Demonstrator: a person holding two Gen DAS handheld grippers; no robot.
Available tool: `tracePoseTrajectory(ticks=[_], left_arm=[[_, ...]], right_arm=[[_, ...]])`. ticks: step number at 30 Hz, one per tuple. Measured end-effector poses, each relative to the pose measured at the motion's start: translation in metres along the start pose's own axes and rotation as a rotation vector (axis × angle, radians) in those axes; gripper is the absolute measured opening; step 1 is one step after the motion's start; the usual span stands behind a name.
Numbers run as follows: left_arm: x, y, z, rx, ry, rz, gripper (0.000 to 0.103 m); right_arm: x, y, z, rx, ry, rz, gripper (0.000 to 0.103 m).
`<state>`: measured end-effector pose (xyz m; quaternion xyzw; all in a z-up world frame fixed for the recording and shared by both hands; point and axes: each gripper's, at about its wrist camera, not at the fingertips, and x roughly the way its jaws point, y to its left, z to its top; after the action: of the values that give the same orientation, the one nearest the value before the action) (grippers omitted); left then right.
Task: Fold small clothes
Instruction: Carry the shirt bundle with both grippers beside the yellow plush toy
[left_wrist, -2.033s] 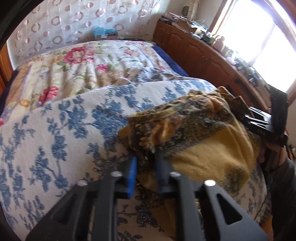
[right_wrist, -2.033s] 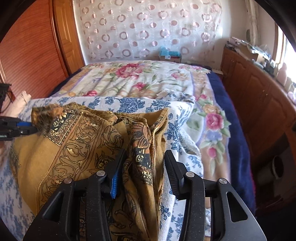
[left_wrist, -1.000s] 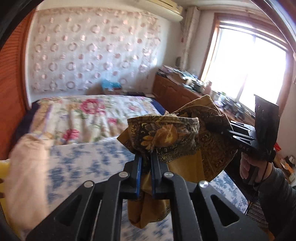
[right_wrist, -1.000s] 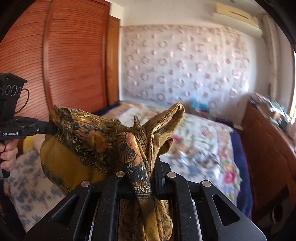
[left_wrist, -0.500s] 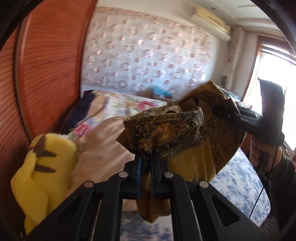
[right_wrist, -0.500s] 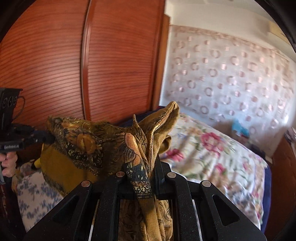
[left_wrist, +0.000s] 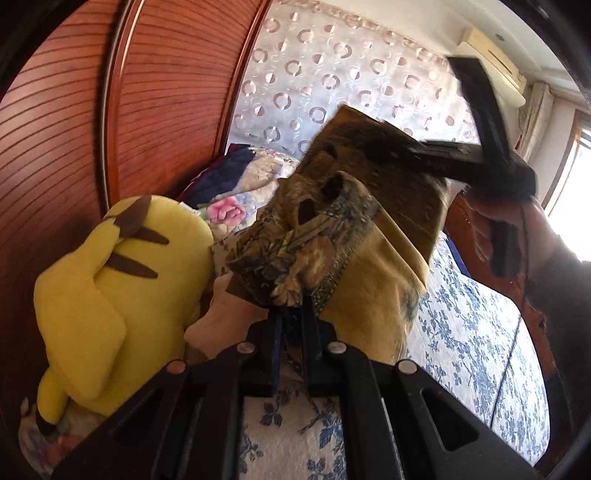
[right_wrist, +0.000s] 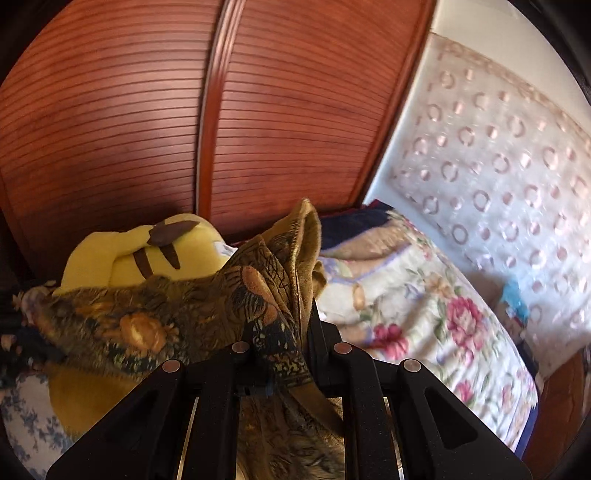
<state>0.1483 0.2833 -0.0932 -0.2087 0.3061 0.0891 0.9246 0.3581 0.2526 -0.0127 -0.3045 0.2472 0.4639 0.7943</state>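
A mustard-yellow cloth with a dark ornate border (left_wrist: 354, 236) hangs in the air between both grippers, above the bed. My left gripper (left_wrist: 293, 317) is shut on one bunched corner of it. My right gripper (right_wrist: 282, 336) is shut on another bunched corner; the cloth (right_wrist: 177, 314) stretches from it to the left. In the left wrist view the right gripper (left_wrist: 373, 153) shows at the upper right, tilted and blurred, with the hand that holds it (left_wrist: 509, 221).
A yellow plush toy (left_wrist: 110, 280) lies at the bed's left side against the red-brown slatted wardrobe (right_wrist: 184, 110). The bed has a blue-flowered white cover (left_wrist: 461, 332) and a pink-flowered quilt (right_wrist: 424, 314). A curtain with rings (right_wrist: 498, 155) hangs behind.
Both grippers lifted the cloth off the bed and have swung it left toward the wardrobe and plush toy. The right gripper has tilted and risen.
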Motion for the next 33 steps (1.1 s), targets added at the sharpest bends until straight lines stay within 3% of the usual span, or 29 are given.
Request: tracePoseTrajectory(ticks=[7,10,12,14,18,21,25,30,33], left_arm=[[-0.007,0.001,-0.015,-0.001,-0.013,0.057,0.005],[-0.009,0.003,-0.018,-0.004,-0.012,0.062,0.005],[-0.012,0.002,-0.021,-0.007,-0.002,0.062,0.005],[-0.015,0.003,-0.021,-0.014,-0.008,0.049,0.005],[-0.029,-0.001,-0.017,0.002,-0.044,0.053,0.006],[-0.044,-0.006,-0.012,0.032,-0.086,0.068,0.006],[-0.054,-0.013,-0.004,0.085,-0.111,0.085,0.006],[-0.056,-0.026,0.003,0.144,-0.091,0.098,0.006],[-0.055,-0.031,0.006,0.158,-0.080,0.100,0.006]], right_arm=[[0.032,0.006,0.017,0.045,-0.018,0.033,0.010],[0.039,0.005,0.016,0.095,-0.023,0.011,0.015],[0.039,0.001,0.012,0.127,-0.025,-0.014,0.033],[0.033,-0.005,0.008,0.155,-0.039,-0.038,0.043],[0.007,-0.023,-0.003,0.206,-0.090,-0.077,0.049],[-0.010,-0.029,-0.021,0.229,-0.116,-0.088,0.050],[0.003,-0.030,-0.052,0.272,-0.036,0.045,0.050],[0.037,-0.018,-0.081,0.301,0.017,0.048,0.051],[0.045,-0.019,-0.089,0.367,-0.020,0.048,0.052]])
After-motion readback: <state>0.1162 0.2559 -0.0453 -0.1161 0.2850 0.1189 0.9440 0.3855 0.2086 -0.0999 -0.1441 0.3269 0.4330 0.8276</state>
